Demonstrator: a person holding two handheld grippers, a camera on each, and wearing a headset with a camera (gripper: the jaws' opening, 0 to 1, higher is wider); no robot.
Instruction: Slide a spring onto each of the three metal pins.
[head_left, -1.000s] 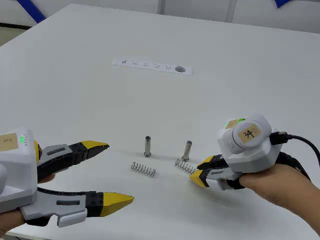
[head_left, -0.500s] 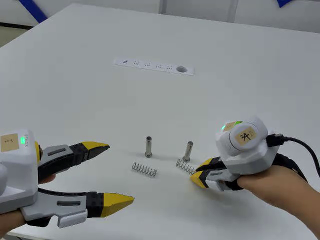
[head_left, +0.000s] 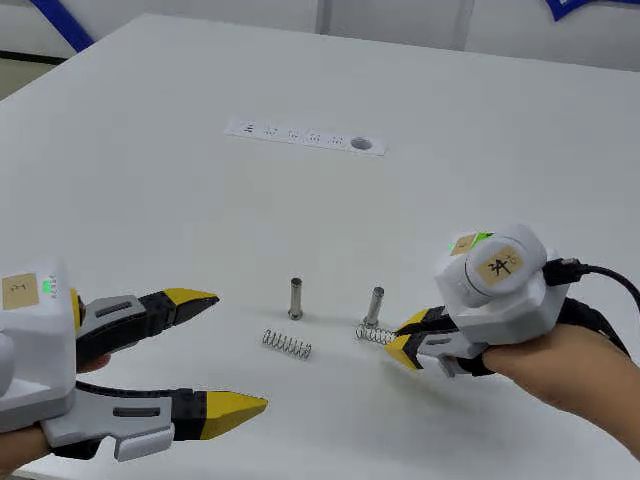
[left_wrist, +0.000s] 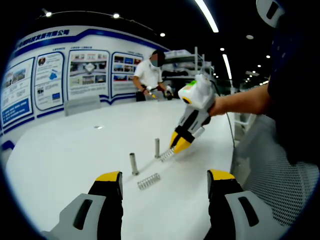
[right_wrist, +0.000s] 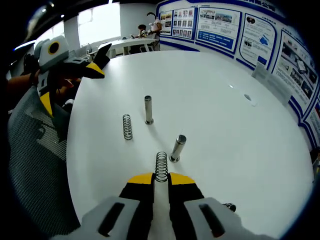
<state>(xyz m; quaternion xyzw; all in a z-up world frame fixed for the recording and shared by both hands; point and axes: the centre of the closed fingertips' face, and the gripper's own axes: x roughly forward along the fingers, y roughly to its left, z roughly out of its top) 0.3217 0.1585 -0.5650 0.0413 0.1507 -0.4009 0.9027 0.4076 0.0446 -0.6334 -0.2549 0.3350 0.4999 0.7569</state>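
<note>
Right claw (right_wrist: 161, 179) has its yellow-tipped jaws pinched almost together on the near end of a held spring (right_wrist: 161, 166). The spring's free end points away from the jaws, just beside the foot of the right pin (right_wrist: 176, 148). Whether spring and pin touch cannot be told. That pin stands upright on the white surface (head_left: 150, 200), and the left pin (head_left: 295, 298) stands upright a little to its left. A loose spring (head_left: 286, 344) lies flat on the near side of the left pin, apart from it. Left claw (head_left: 238, 350) hovers at the near left, well apart from the pins, jaws spread wide with nothing between them. A flush socket strip (head_left: 303, 134) sits at the far side of the surface.
</note>
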